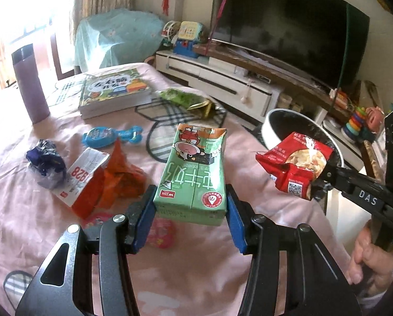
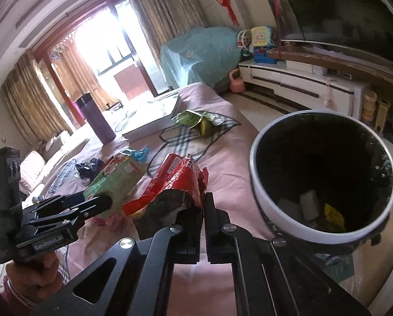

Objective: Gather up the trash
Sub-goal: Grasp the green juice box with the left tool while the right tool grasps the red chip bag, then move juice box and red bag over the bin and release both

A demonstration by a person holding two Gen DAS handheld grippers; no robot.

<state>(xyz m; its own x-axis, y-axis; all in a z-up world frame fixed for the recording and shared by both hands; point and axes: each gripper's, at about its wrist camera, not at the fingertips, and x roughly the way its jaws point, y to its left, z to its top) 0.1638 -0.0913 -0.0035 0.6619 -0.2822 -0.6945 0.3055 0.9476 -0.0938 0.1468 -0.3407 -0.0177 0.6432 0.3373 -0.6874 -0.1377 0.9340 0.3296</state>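
Note:
My left gripper (image 1: 190, 208) is shut on a green milk carton (image 1: 194, 173) and holds it above the pink bed cover (image 1: 196, 260); the carton also shows in the right wrist view (image 2: 112, 176). My right gripper (image 2: 204, 197) is shut on a red snack wrapper (image 2: 178, 179), seen in the left wrist view (image 1: 293, 163) at the right, near the rim of the white trash bin (image 2: 265, 200). The bin holds a few scraps. An orange and red wrapper (image 1: 104, 179), a blue crumpled wrapper (image 1: 45, 160) and a green snack bag (image 1: 188, 100) lie on the bed.
A purple flask (image 1: 29, 87) and a stack of children's books (image 1: 112, 92) stand at the bed's far side. A blue toy (image 1: 109, 134) and a pink round item (image 1: 161, 233) lie on the cover. A TV (image 1: 288, 26) and white cabinet (image 1: 222, 79) stand behind.

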